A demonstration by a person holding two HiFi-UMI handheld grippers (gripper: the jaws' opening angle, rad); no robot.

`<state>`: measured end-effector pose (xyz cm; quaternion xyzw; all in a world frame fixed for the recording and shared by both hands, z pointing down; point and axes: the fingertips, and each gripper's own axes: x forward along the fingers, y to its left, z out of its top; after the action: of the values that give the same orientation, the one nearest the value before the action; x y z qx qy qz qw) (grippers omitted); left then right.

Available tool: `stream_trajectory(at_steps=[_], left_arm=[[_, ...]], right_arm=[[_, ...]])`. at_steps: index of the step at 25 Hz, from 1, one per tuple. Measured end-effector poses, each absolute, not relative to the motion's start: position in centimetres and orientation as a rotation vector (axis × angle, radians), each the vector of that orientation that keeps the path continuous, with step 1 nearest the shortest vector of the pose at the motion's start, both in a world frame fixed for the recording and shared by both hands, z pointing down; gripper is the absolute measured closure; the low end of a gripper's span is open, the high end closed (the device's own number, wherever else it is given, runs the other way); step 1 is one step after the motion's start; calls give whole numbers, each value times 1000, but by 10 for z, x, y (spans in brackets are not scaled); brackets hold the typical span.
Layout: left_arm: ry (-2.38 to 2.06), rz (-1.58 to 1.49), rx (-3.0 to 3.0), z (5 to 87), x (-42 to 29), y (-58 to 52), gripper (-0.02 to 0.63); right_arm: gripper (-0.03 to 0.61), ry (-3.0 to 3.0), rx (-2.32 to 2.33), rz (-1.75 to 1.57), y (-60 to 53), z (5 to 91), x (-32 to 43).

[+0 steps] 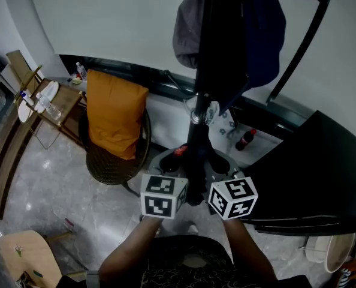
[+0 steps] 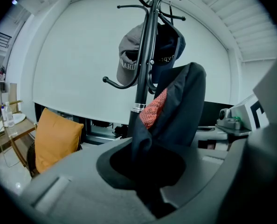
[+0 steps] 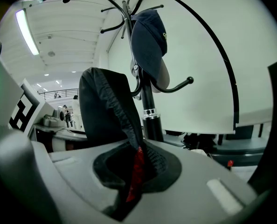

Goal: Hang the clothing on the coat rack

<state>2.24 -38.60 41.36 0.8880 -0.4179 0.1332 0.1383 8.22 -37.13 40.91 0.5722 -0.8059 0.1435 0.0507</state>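
**Both grippers clamped on the garment, right by the rack**

The left gripper (image 2: pixel 145 171) had its jaws shut tight on a dark garment (image 2: pixel 185 101) with a reddish lining, and the cloth was bunched up in the gap. Same deal with the right gripper (image 3: pixel 131 181): its jaws were pinched on another part of that garment, with a red strip showing between them. The cloth rose in a fold between the two grippers, which were side by side just in front of the rack (image 2: pixel 143 73) pole. It wasn't on any hook. Up top the rack carried a grey cap (image 2: pixel 127 59) and a navy cap (image 3: pixel 148 45). Off to the left, an orange cushion (image 1: pixel 114 113) leaned in a round chair (image 1: pixel 109 164).
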Motion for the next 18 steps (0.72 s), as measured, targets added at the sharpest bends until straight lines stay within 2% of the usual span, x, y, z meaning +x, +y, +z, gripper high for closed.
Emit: stream_trajectory(at_steps=[18], left_arm=[[-1289, 400, 2509, 423, 21, -362, 581]], right_arm=[[549, -2508, 1624, 441, -352, 415, 76]])
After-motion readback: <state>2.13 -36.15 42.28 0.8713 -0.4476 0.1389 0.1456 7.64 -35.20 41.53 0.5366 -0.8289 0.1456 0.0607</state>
